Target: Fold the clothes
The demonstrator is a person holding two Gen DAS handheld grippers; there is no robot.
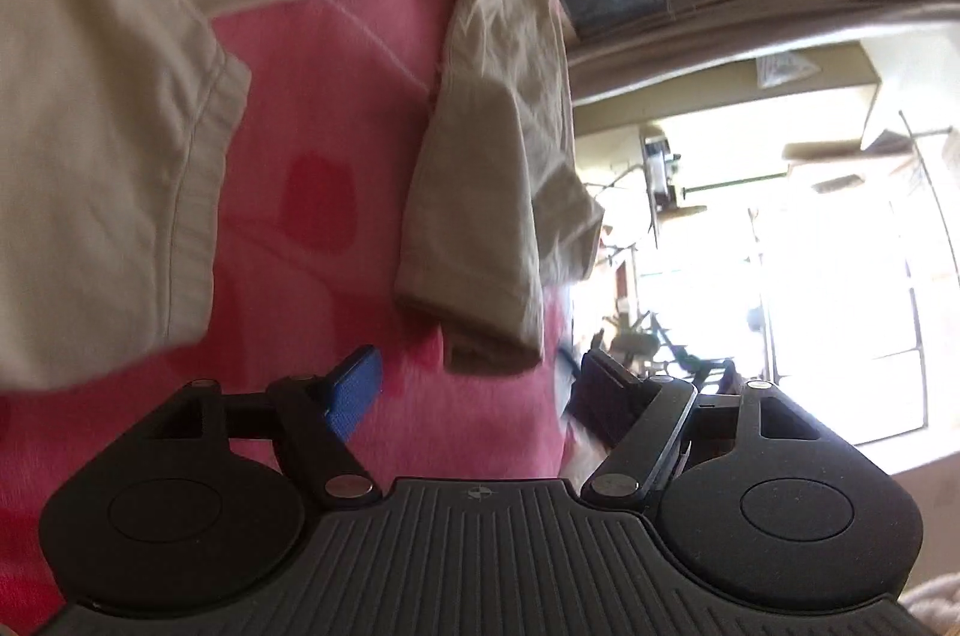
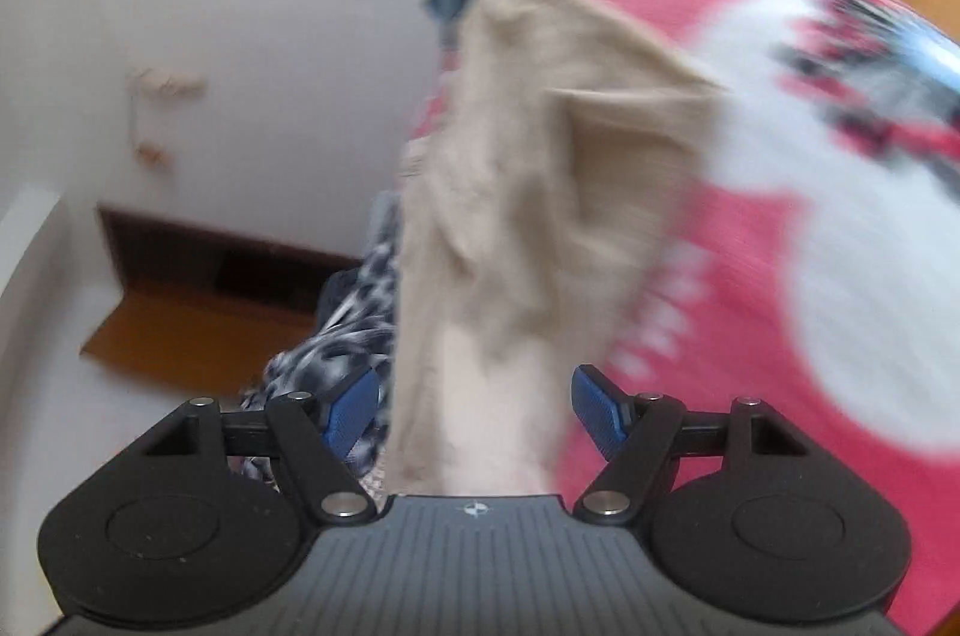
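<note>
Tongs, left (image 1: 474, 384) and right (image 2: 474, 408), stood wide and empty; smoothing the beige garment (image 1: 498, 192) flat on the pink blanket (image 1: 336, 144) before regripping seemed wise.

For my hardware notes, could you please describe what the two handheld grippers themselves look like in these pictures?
Both look alike. The left gripper and right gripper each have a dark grey ribbed body bearing a small round emblem, two black rounded housings with circular insets, black linkage arms with silver pivot pins, and blue textured finger pads. No cables or sleeves show.
</note>
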